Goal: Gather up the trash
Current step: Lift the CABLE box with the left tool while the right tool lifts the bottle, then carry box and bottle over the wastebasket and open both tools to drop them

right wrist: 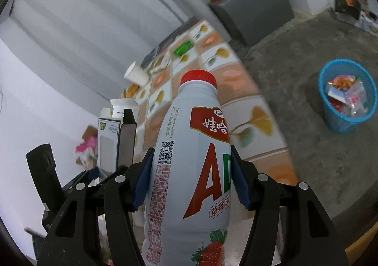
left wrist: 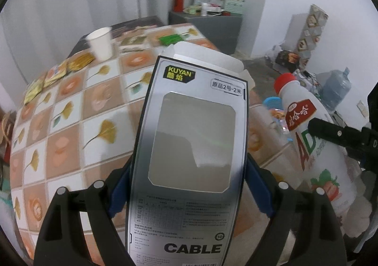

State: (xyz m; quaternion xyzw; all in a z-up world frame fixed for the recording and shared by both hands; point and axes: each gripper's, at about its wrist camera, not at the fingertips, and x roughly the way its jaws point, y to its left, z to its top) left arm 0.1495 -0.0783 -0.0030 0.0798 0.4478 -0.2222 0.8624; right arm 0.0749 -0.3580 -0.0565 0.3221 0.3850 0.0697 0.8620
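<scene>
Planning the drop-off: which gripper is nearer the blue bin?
Right, probably. The right gripper, holding the bottle, has the bin on the floor to its right; the left gripper, holding the box, sits further left.

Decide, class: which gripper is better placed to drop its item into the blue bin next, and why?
Probably the right gripper. It grips the white bottle, and the blue bin on the floor shows clearly in its view. The left gripper, holding the cable box, faces the table.

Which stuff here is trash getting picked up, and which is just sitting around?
For the job:
cable box, in the left gripper
drink bottle, in the right gripper
blue bin
paper cup
green wrapper

Just there:
red flask
water jug
</scene>
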